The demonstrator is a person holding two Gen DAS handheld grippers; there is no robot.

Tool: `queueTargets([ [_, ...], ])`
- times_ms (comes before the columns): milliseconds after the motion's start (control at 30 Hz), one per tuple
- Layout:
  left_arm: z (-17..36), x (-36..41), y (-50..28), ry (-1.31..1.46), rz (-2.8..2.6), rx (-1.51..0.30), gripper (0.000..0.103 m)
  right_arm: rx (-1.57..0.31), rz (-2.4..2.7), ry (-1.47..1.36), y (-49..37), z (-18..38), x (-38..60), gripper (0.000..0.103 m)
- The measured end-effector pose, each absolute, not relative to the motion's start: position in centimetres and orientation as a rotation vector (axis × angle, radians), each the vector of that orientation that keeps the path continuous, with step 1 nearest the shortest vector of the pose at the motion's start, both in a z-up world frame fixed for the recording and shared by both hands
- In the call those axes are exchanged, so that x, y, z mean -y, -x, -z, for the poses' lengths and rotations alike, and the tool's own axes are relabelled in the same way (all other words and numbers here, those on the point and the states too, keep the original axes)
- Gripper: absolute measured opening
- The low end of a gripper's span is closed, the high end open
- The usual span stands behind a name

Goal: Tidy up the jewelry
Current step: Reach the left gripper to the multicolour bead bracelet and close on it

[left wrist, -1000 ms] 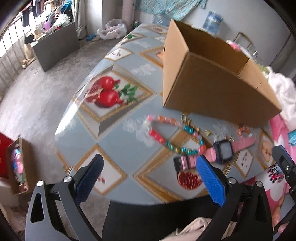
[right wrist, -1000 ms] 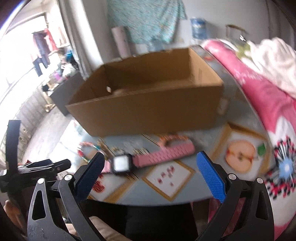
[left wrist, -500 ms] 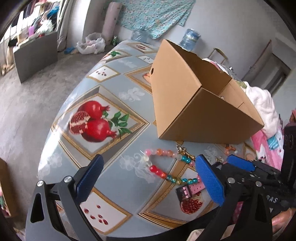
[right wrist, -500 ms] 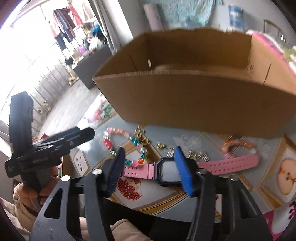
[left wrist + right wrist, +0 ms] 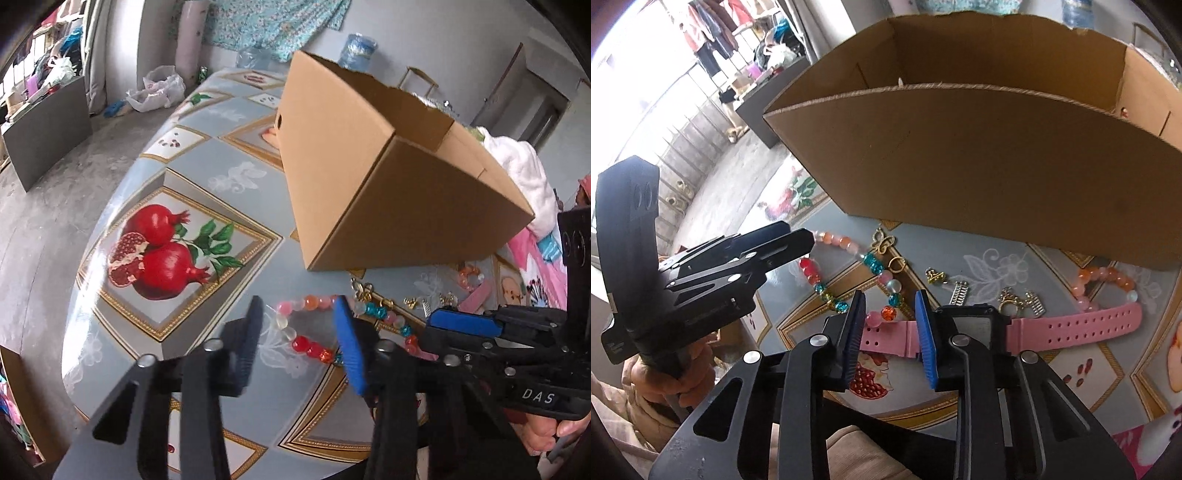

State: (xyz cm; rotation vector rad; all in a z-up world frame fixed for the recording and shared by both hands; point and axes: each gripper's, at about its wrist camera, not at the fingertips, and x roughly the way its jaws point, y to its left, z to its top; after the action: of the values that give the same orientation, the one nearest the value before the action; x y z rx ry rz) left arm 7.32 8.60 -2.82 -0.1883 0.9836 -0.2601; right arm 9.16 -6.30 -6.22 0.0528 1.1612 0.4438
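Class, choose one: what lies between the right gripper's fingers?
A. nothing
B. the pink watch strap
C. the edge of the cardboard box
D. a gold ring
B: in the right wrist view the closing right gripper straddles the pink watch strap, beside the black watch face.

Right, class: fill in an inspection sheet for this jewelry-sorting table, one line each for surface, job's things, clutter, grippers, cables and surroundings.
Surface: table under a fruit-print cloth.
Job's things: bead necklace, pink watch, orange bead bracelet and small gold charms loose in front of an open cardboard box.
Clutter: nothing seen beyond the jewelry.
Grippers: left gripper closing, necklace beads between its jaws, not yet pressed; right gripper closing, jaws astride the watch strap, contact unclear.
Cables: nothing seen.
Surroundings: concrete floor, plastic bags, hanging clothes, pink blanket.
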Motion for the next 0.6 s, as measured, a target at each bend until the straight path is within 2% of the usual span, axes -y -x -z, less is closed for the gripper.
queueTargets([
  [233, 3.8, -7.7, -8.0, 0.131, 0.250, -1.020, 0.031, -1.198, -0.447, -0.050, -9.9, 6.9, 5.7, 0.015],
  [333, 3.8, -7.3, -8.0, 0.099, 0.233, -1.012, 0.028, -1.199, -0.451, -0.046, -10.2, 7.0, 5.7, 0.015],
  [433, 3.9, -7.0, -8.0, 0.059, 0.201, -1.003, 0.023, -1.196, -0.452, -0.035, -10.5, 7.2, 5.3, 0.014],
  [500, 3.9, -6.9, -7.9, 0.042, 0.181, -0.998, 0.017, -1.200, -0.448, -0.029, -10.9, 7.5, 4.7, 0.010],
  [600, 3.9, -7.1, -7.7, 0.035, 0.163, -0.983, 0.010, -1.187, -0.458, -0.041, -10.9, 7.4, 5.0, 0.008],
])
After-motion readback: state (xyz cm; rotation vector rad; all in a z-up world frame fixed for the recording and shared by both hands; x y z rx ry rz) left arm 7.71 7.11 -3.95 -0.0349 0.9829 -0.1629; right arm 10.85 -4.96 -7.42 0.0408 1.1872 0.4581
